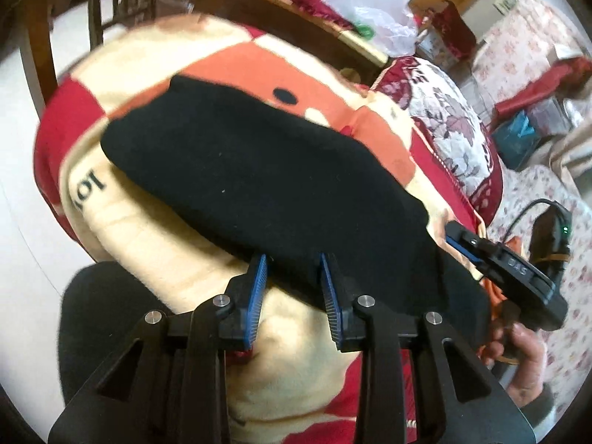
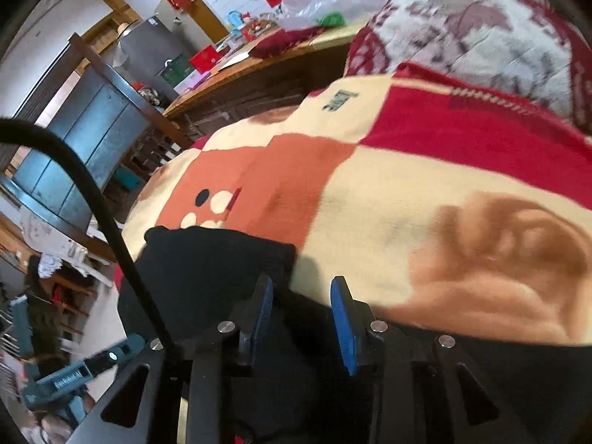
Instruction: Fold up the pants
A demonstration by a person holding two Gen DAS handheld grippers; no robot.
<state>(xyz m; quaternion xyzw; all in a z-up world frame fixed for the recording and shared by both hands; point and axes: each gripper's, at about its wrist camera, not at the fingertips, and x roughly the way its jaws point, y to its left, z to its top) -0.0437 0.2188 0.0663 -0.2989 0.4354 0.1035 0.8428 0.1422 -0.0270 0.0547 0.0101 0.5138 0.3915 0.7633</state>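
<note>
The black pants point(image 1: 259, 170) lie folded into a long flat bundle across a cream, red and orange checked blanket point(image 1: 148, 259). My left gripper point(image 1: 292, 270) is at the bundle's near edge. Its blue pads stand apart, with the hem just beyond the tips and nothing pinched. My right gripper point(image 1: 453, 236) reaches the pants' right end from the side, held by a hand point(image 1: 518, 351). In the right wrist view, that gripper point(image 2: 302, 292) is open over the corner of the pants point(image 2: 207, 259). Dark cloth shows low between its fingers but is not squeezed.
A floral red and white pillow point(image 1: 451, 118) lies beyond the blanket. A wooden table point(image 2: 259, 63) behind holds a plastic bag point(image 1: 373, 14) and boxes. A chair point(image 1: 37, 37) stands at the left. A black cable point(image 2: 92, 192) arcs across the right wrist view.
</note>
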